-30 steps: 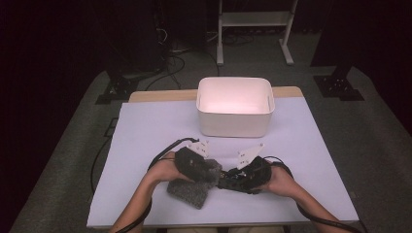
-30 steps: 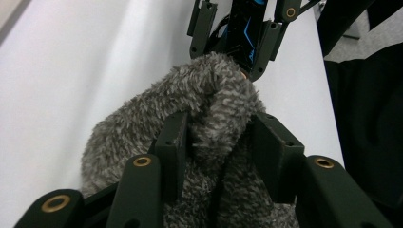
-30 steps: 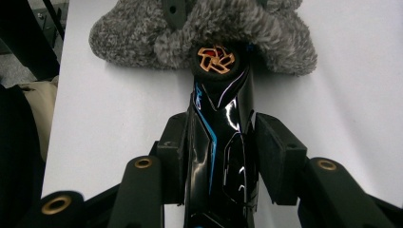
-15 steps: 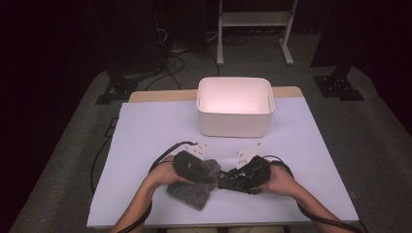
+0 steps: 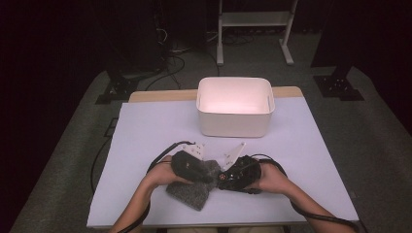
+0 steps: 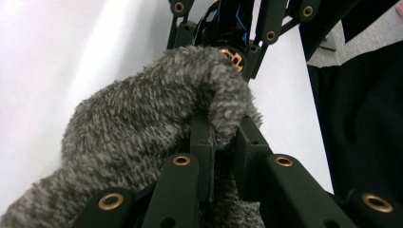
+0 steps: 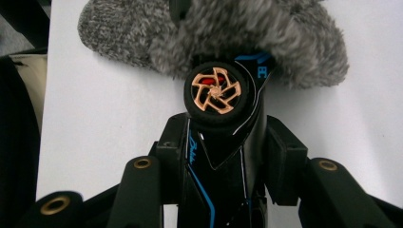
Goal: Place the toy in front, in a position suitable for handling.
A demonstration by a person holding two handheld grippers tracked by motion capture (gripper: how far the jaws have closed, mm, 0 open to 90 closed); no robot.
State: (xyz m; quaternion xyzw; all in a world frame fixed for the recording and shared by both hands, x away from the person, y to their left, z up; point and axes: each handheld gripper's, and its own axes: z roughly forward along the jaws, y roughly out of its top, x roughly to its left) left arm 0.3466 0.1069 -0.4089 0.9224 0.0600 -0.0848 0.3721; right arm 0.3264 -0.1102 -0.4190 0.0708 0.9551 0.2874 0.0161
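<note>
Field notes, from the near side of the surface (image 5: pixel 145 131), left to right.

Left: the left gripper (image 6: pixel 223 142) has just been closing, and its jaws now pinch a fold of the grey fuzzy sock (image 6: pixel 142 123) between them; the knit bulges over the pads in the left gripper view. A second ago that gripper sat a little looser on the cloth in the high view; otherwise both hands are where they were. My reading: the grip on the sock's edge is now set, so the opening can be held or pulled while the other hand works.

Centre: the sock (image 5: pixel 192 187) lies on the near part of the white surface, in front of the person, partly under both grippers.

Right: the right gripper (image 7: pixel 223 156) has its jaws clamped on the sides of a black toy car (image 7: pixel 223 142) with blue trim and a copper-coloured wheel (image 7: pixel 215 91). The car's nose touches the sock's fluffy edge (image 7: pixel 266 33); it appears to be going into the sock, or coming out. I cannot tell which.

Behind, well apart from the hands, a white bin (image 5: pixel 235 107) stands near the far edge, empty as far as I can see.

Writing: blue lettering runs along the car's side, and a small blue mark sits near the wheel. Both are too small to read.
</note>
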